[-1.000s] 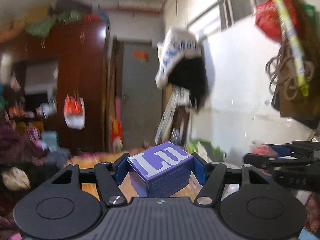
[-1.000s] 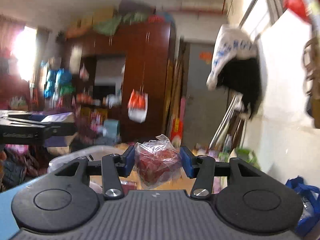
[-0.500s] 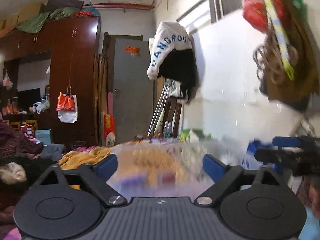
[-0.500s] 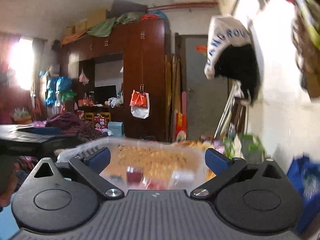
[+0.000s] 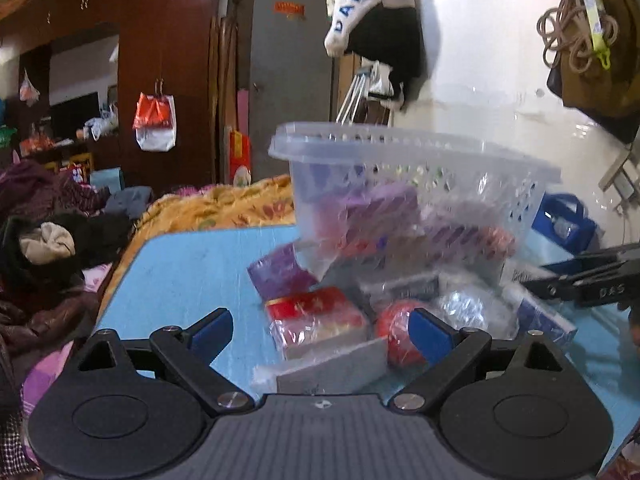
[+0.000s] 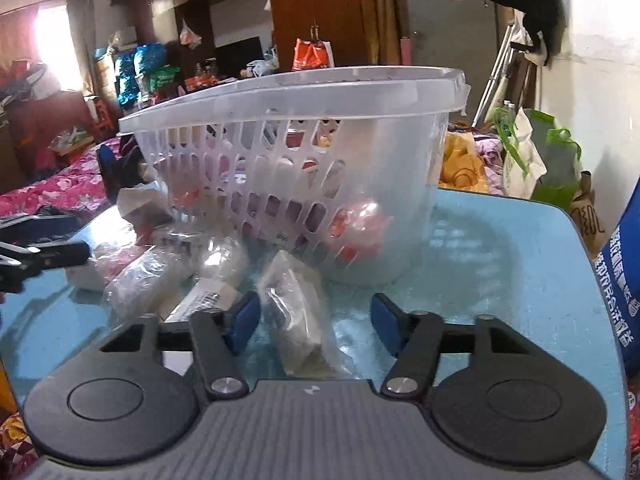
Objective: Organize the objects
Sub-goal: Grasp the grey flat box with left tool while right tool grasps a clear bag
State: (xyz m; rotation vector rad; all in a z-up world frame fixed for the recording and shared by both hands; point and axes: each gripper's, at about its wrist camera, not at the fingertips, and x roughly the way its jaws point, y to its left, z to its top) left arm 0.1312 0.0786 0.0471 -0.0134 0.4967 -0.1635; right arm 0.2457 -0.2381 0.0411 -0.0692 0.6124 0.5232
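Left gripper (image 5: 320, 330): my jaws stand wide apart, tilted down toward the table, nothing pressed between the blue pads (image 5: 210, 330).
Right gripper (image 6: 316, 320): I have it tilted down too; its jaws are closing, and a wrapped packet lies between the 2 pads without either one touching it.
Seen across: each gripper shows in the other's camera as a dark, blurred shape at the frame edge.

Dark wooden wardrobe (image 5: 160, 60), grey door (image 5: 288, 80), white wall (image 5: 480, 60)
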